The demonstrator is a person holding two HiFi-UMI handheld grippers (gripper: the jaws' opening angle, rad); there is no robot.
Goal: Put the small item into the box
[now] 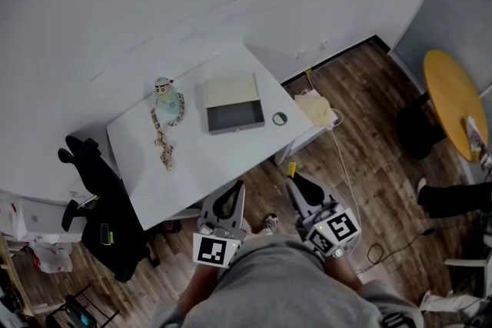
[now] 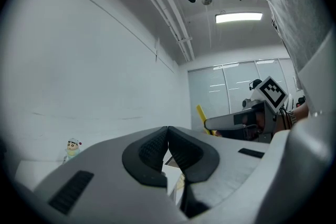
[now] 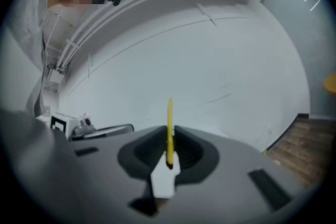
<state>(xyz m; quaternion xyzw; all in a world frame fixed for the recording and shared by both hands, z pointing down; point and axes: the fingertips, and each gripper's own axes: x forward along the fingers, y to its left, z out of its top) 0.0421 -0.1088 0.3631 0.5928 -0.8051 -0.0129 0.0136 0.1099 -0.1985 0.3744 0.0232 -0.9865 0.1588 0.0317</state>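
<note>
On the white table (image 1: 146,188) lies an open box (image 1: 232,105) with a grey inside and a beige lid. A small dark ring (image 1: 279,118) rests just right of it. Left of the box stand a little figurine (image 1: 167,95) (image 2: 72,148) and a beaded string (image 1: 163,140). Both grippers hang off the table's near edge, close to my body. My left gripper (image 1: 230,197) (image 2: 168,136) is shut with nothing between its pads. My right gripper (image 1: 300,188) (image 3: 170,141) is shut on a thin yellow strip (image 3: 169,126) (image 1: 291,167) that sticks out upward.
A black chair draped with dark clothing (image 1: 100,211) stands at the table's left end. A beige bag (image 1: 316,107) and a cable lie on the wood floor right of the table. A round yellow table (image 1: 453,100) is far right. A white wall runs behind.
</note>
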